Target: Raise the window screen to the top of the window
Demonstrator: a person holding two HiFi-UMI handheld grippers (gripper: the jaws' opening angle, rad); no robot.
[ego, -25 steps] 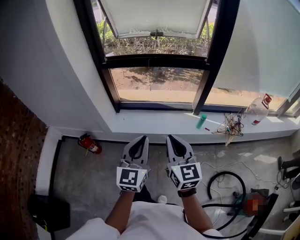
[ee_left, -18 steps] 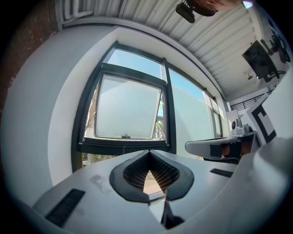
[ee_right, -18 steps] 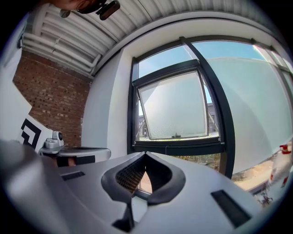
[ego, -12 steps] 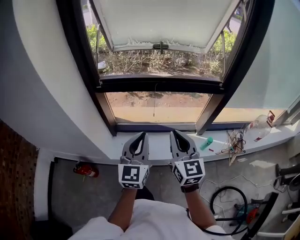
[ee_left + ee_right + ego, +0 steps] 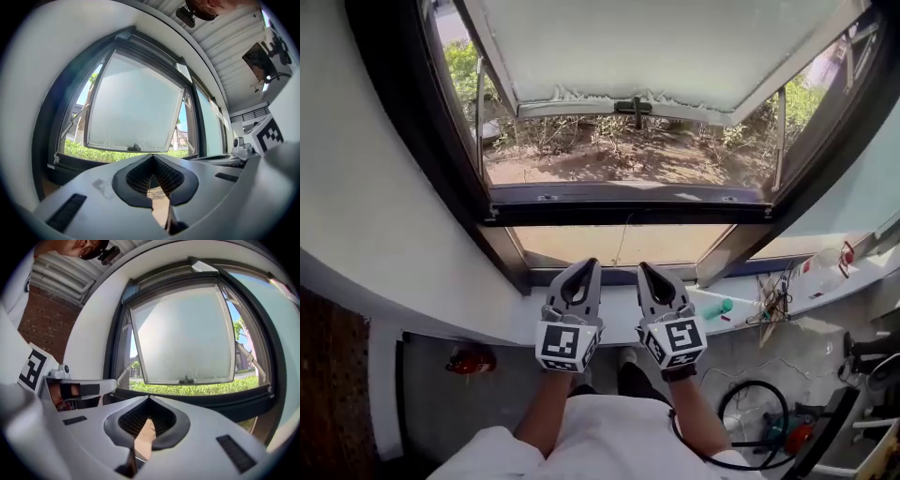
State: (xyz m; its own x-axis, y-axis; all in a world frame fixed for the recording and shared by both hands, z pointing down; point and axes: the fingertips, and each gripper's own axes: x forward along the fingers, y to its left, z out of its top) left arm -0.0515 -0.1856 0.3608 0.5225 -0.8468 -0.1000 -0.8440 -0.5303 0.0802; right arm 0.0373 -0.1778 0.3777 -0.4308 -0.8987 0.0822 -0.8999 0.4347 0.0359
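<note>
A black-framed window (image 5: 628,202) fills the wall ahead. Its frosted sash (image 5: 656,47) is swung outward, with a dark handle (image 5: 635,105) on its lower edge. A thin cord (image 5: 623,239) hangs in front of the lower pane. No screen can be made out in the opening. My left gripper (image 5: 586,266) and right gripper (image 5: 645,268) are held side by side over the white sill (image 5: 609,305), both shut and holding nothing. The left gripper view shows its gripper (image 5: 152,159) pointing at the sash (image 5: 136,103). In the right gripper view, that gripper (image 5: 149,400) faces the sash (image 5: 185,333) too.
On the sill to the right lie a green object (image 5: 719,307), a tangle of wires (image 5: 772,300) and a clear bottle (image 5: 830,267). A red fire extinguisher (image 5: 471,361) lies on the floor at the left. A black hose (image 5: 750,403) is coiled on the floor at the right.
Both grippers have moved forward together from over the floor to over the sill. The window now looks much larger and closer. The jaws stayed shut.
</note>
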